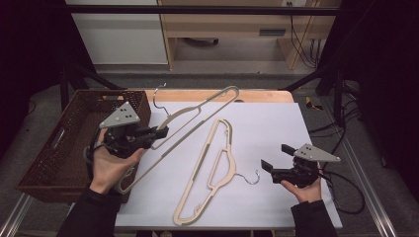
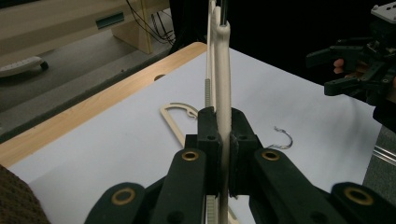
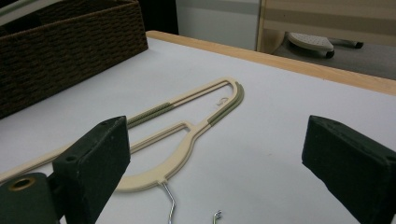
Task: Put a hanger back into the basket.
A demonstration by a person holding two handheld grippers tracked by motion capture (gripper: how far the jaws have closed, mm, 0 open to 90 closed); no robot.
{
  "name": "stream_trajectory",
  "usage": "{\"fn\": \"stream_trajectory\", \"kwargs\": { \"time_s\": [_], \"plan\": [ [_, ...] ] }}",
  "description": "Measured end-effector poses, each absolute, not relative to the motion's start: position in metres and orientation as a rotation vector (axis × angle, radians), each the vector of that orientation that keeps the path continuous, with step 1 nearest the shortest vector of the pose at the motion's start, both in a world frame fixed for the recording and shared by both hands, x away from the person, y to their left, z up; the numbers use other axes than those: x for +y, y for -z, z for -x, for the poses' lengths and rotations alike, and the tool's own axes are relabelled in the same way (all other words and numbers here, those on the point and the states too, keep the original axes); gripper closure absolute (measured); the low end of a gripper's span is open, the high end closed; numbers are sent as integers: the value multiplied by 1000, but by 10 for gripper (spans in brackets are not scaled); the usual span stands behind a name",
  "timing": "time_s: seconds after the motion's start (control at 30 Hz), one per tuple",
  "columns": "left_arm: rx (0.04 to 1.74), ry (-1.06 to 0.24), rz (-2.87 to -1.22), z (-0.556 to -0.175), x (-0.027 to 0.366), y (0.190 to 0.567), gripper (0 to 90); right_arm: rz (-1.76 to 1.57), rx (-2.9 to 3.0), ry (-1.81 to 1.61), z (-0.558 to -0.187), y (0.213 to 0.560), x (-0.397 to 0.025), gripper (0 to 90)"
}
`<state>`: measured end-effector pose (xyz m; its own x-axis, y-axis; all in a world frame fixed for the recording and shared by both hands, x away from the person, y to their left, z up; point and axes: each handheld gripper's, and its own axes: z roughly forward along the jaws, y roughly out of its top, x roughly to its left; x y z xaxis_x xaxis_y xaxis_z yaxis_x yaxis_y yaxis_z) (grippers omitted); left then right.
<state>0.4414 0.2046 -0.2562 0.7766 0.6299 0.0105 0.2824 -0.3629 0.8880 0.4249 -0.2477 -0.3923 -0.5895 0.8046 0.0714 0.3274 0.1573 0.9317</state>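
A cream hanger (image 1: 197,112) with a wire hook is tilted up off the white sheet, and my left gripper (image 1: 160,132) is shut on it near its neck. In the left gripper view the jaws clamp the hanger's bar (image 2: 223,74), which rises straight up between them. A second cream hanger (image 1: 210,170) lies flat mid-sheet, its metal hook (image 1: 251,177) pointing right. My right gripper (image 1: 276,157) hovers open just right of that hook. In the right gripper view the flat hanger (image 3: 187,135) lies ahead of the open right gripper (image 3: 219,158), nothing between its pads.
A brown woven basket (image 1: 59,148) stands at the left, partly off the table. The white sheet (image 1: 276,123) covers most of the wooden table (image 1: 267,96). Cables trail on the floor at the right.
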Motion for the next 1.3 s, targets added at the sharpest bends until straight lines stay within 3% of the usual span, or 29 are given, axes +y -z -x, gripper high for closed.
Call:
{"fn": "stream_trajectory", "kwargs": {
  "time_s": [0.7,1.3],
  "plan": [
    [771,-523,-1930,-475,294,236,860,-1088,1990,-1415,-425,392,-248,34],
    [957,-561,-1915,-499,390,275,859,-1090,2003,-1404,-427,394,-246,37]
  ]
}}
